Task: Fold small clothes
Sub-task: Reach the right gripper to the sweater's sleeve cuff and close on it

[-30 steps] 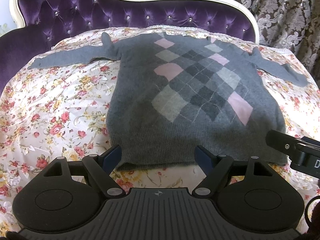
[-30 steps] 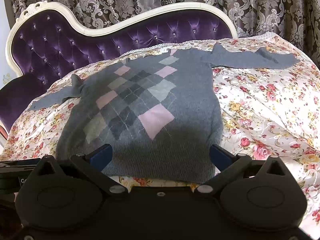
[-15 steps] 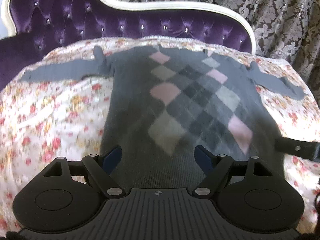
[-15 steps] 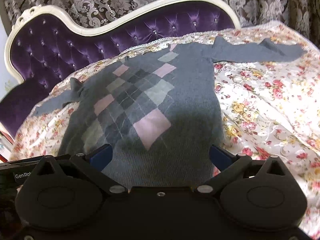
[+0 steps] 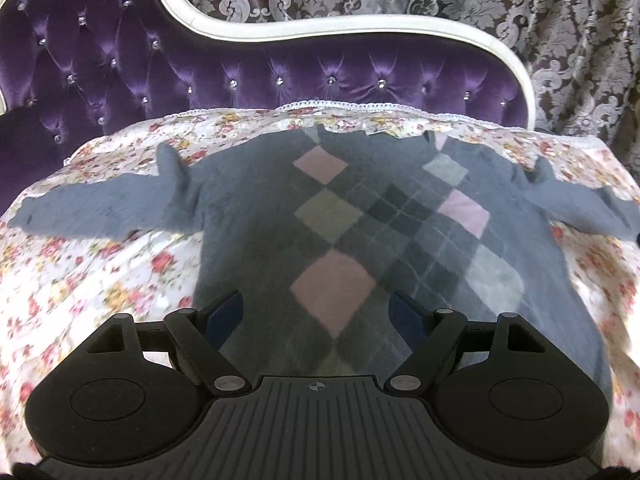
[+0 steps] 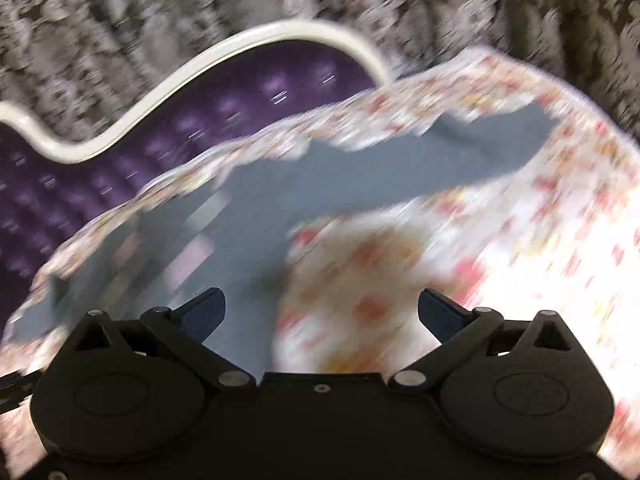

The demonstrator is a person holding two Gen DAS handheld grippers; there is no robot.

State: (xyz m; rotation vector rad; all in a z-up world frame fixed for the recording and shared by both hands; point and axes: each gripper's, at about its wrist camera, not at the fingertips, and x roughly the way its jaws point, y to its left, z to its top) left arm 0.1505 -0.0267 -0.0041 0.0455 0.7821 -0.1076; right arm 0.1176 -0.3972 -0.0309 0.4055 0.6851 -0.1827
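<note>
A small grey sweater with a pink and grey diamond pattern lies flat on a floral sheet, both sleeves spread out sideways. My left gripper is open and empty above the sweater's lower body. My right gripper is open and empty over the sweater's right side, where cloth meets sheet; the sweater and its right sleeve stretch ahead. The right wrist view is badly blurred.
A purple tufted headboard with a white curved frame stands behind the bed. Patterned curtains hang behind it. The floral sheet spreads on both sides of the sweater.
Both grippers have moved forward from the hem over the sweater. The right gripper has swung fast to the right toward the sleeve. Both stay open.
</note>
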